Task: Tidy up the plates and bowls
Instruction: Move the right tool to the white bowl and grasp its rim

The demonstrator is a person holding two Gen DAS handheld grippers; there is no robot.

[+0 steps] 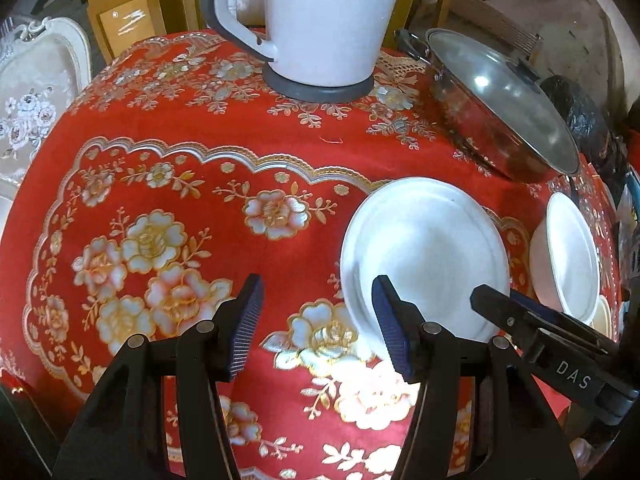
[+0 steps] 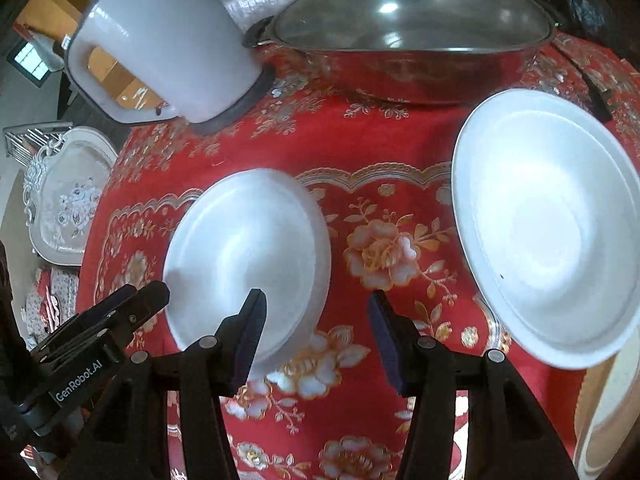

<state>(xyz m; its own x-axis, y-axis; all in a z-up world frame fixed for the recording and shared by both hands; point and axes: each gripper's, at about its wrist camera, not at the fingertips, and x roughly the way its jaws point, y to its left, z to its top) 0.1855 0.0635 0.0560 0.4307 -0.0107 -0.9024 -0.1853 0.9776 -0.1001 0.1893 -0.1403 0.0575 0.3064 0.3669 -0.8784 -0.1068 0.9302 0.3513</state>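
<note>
A white plate [image 1: 424, 248] [image 2: 244, 248] lies on the red flowered tablecloth [image 1: 160, 152] between my two grippers. My left gripper [image 1: 317, 280] hovers open at the plate's left rim. Its right finger [image 1: 394, 328] overlaps that rim in the picture, and no pad presses on it. My right gripper [image 2: 317, 296] [image 1: 492, 304] is open at the plate's right side, with its left finger [image 2: 250, 332] in front of the near edge. A deeper white bowl [image 2: 548, 224] [image 1: 568, 256] sits further right. The left gripper [image 2: 120, 312] also shows in the right wrist view.
A white kettle [image 1: 320, 20] [image 2: 168, 48] on a grey base stands at the back. A metal wok with a glass lid [image 1: 504, 104] [image 2: 408, 32] is at the back right. A cream dish [image 2: 608, 420] lies partly under the bowl. An upholstered chair [image 1: 36, 100] stands beyond the table's left edge.
</note>
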